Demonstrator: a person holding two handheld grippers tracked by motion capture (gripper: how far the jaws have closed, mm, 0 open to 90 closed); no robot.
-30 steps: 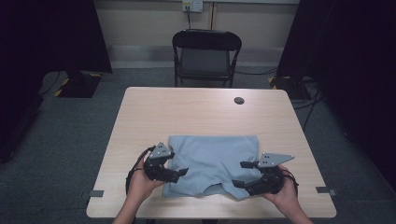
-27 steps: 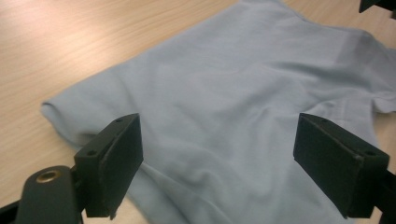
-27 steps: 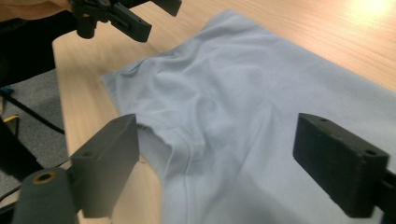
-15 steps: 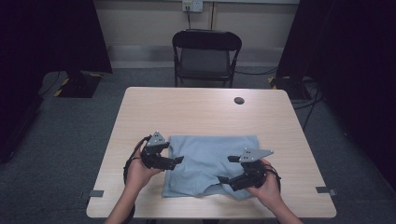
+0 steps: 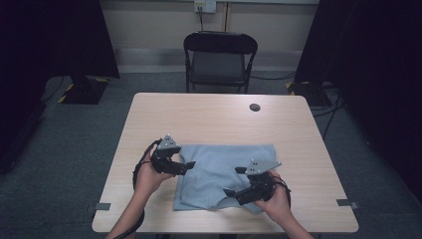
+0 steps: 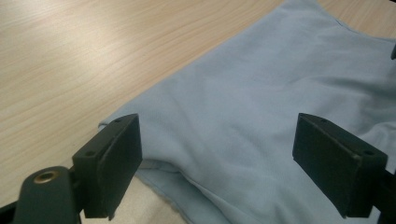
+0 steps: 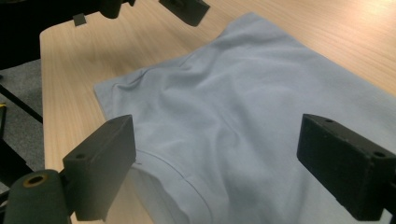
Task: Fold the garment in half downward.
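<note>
Light blue garment (image 5: 224,174), looks like a folded t-shirt, lies flat on the near half of the wooden table (image 5: 214,119), closer to the person's edge, roughly centred L-R. Left gripper (image 5: 186,166) sits at the cloth's left edge, jaws spread wide w/ nothing between them; in the left gripper view the pads straddle the folded edge of the cloth (image 6: 243,116), hovering just over it, contact not clear. Right gripper (image 5: 234,181) is over the near right part of the cloth, jaws also wide apart and empty; right gripper view shows a stitched hem or neckline curve (image 7: 173,168) right under the jaws and the layered cloth (image 7: 243,107) beyond. Handling guess: thin knit fabric, v. light, soft, no stiffness, so it'll sag and drape once lifted and layers may slide apart; not fragile, not slippery on the pads. Best hold prob. at edges/corners where 2+ layers stack, pinching through all layers, e.g. left folded edge for the left gripper, near hem for the right, both lifted together to keep the fold. Small dark round thing (image 5: 255,107) far side of table, well apart. Folding chair (image 5: 220,59) behind table.
</note>
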